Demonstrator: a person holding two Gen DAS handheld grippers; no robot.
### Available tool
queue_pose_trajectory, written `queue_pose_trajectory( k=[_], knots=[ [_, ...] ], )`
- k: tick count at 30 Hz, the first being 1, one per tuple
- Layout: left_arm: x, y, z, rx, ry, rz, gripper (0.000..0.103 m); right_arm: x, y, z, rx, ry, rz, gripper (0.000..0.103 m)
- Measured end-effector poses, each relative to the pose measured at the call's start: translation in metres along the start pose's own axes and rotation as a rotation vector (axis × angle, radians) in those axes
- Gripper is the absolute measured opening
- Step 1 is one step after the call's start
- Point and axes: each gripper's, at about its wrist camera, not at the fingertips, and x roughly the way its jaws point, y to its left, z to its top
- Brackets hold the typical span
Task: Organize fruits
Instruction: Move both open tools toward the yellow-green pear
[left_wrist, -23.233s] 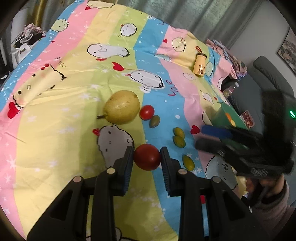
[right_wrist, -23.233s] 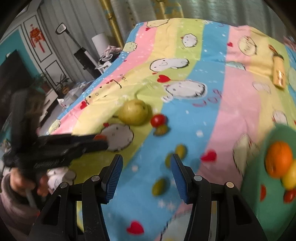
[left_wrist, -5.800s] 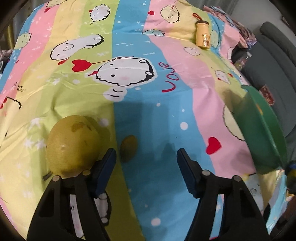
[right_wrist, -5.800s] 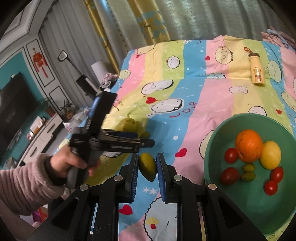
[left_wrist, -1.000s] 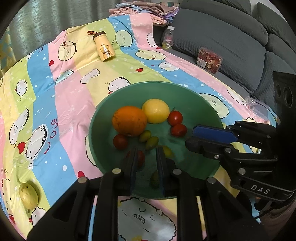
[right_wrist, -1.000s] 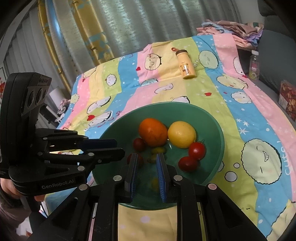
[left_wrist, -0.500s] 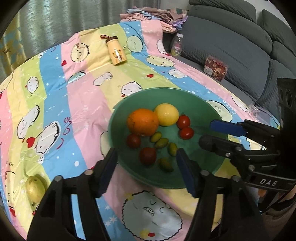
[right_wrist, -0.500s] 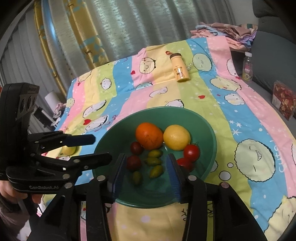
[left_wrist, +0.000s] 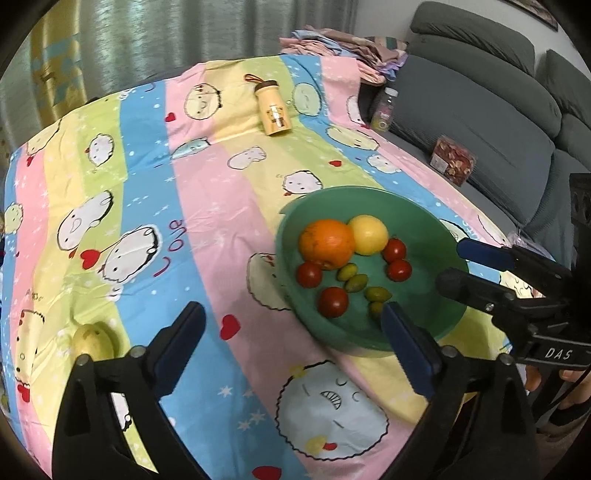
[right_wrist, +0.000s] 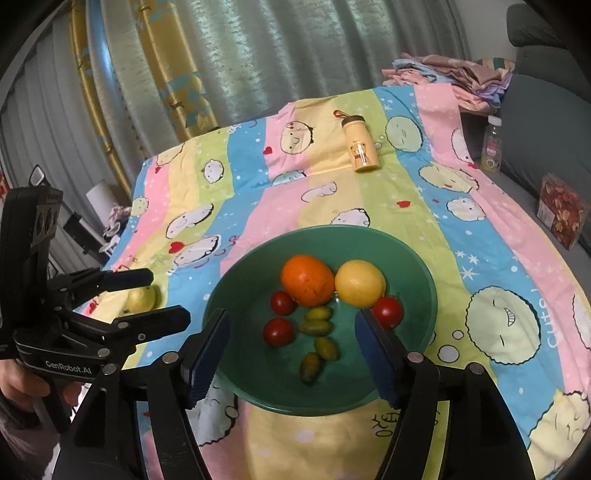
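A green bowl (right_wrist: 236, 280) (left_wrist: 436, 229) on the striped cartoon bedsheet holds an orange (right_wrist: 306, 280), a lemon (right_wrist: 360, 283), several red tomatoes and several small green fruits (right_wrist: 326, 348). A yellow-green pear (left_wrist: 92, 339) (right_wrist: 142, 299) lies on the sheet left of the bowl. My left gripper (left_wrist: 293, 334) is open and empty, above the sheet at the bowl's near-left side. My right gripper (right_wrist: 291, 341) is open and empty, above the bowl's near rim. Each gripper shows in the other's view.
A yellow bottle (left_wrist: 272, 110) lies at the far side of the sheet. A grey sofa (left_wrist: 480, 110) with a snack box (left_wrist: 452, 165) and a plastic bottle (left_wrist: 384, 110) stands at the right. Folded clothes and curtains are behind.
Both grippers have opened wide and drawn back from the bowl. The small green fruits they carried now lie in the bowl. The left view has swung left, showing the pear.
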Motion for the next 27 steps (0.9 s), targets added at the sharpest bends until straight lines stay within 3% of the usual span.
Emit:
queue_pose_trajectory(
  k=[4,7,27],
  knots=[
    [-0.006,0.013,-0.004,-0.036,-0.011,-0.001,0.102,0.0,0.007,0.002,0.001,0.006,-0.004,0.073],
    [-0.012,0.025,-0.008,-0.067,-0.02,0.007,0.102,0.0,0.013,0.003,0.003,0.008,-0.002,0.083],
    [-0.03,0.098,-0.05,-0.246,-0.02,0.027,0.102,0.032,0.089,0.004,-0.146,0.095,0.08,0.083]
  ],
)
